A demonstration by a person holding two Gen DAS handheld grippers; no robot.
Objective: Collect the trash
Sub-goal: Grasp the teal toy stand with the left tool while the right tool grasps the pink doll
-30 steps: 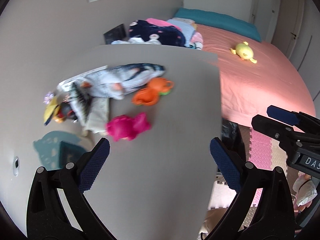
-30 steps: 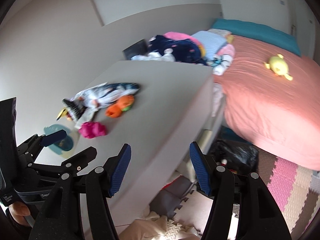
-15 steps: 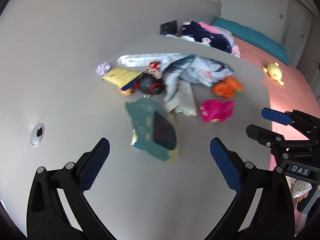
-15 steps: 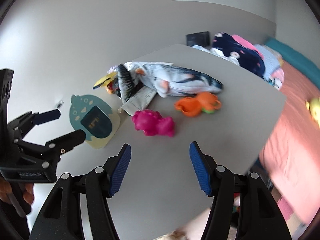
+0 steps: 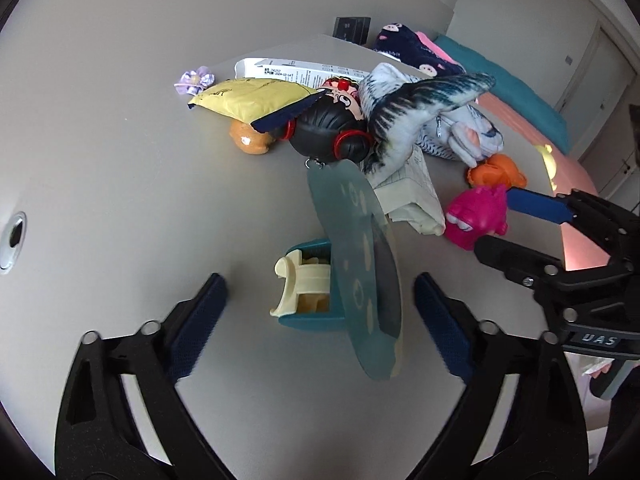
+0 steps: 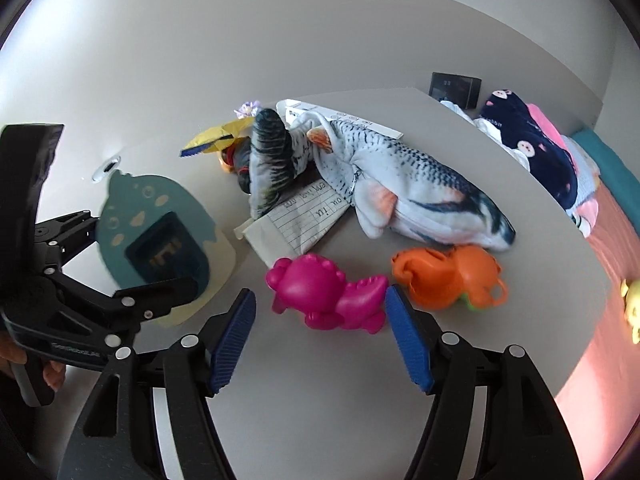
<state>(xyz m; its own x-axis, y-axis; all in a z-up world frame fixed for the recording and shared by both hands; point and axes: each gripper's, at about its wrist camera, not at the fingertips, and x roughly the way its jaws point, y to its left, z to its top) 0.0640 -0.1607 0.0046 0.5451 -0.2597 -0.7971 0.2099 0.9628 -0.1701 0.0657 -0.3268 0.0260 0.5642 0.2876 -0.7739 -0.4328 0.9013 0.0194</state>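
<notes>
A teal card blister pack (image 5: 352, 264) with a cream plastic piece lies on the grey table (image 5: 120, 184). My left gripper (image 5: 320, 328) straddles it, jaws closing, pads clear of the pack. The right wrist view shows that left gripper (image 6: 132, 256) over the same pack (image 6: 160, 232). A yellow wrapper (image 5: 252, 98), a white printed carton (image 5: 288, 70) and folded lined paper (image 6: 304, 216) lie in the pile beyond. My right gripper (image 6: 320, 332) hovers just short of a magenta toy (image 6: 324, 296), jaws opening and touching nothing.
A plush fish (image 6: 416, 184), a doll head (image 5: 328, 136), an orange toy (image 6: 448, 276), an orange ball (image 5: 250, 142) and a purple flower (image 5: 194, 80) crowd the pile. The table edge (image 6: 568, 232) drops to a pink bed (image 6: 608, 320) on the right. Clothes (image 6: 532, 140) lie beyond.
Both grippers swung in from the table's edge to the pile. The left came down over the teal pack with its jaws narrower. The right neared the magenta toy, jaws slightly wider.
</notes>
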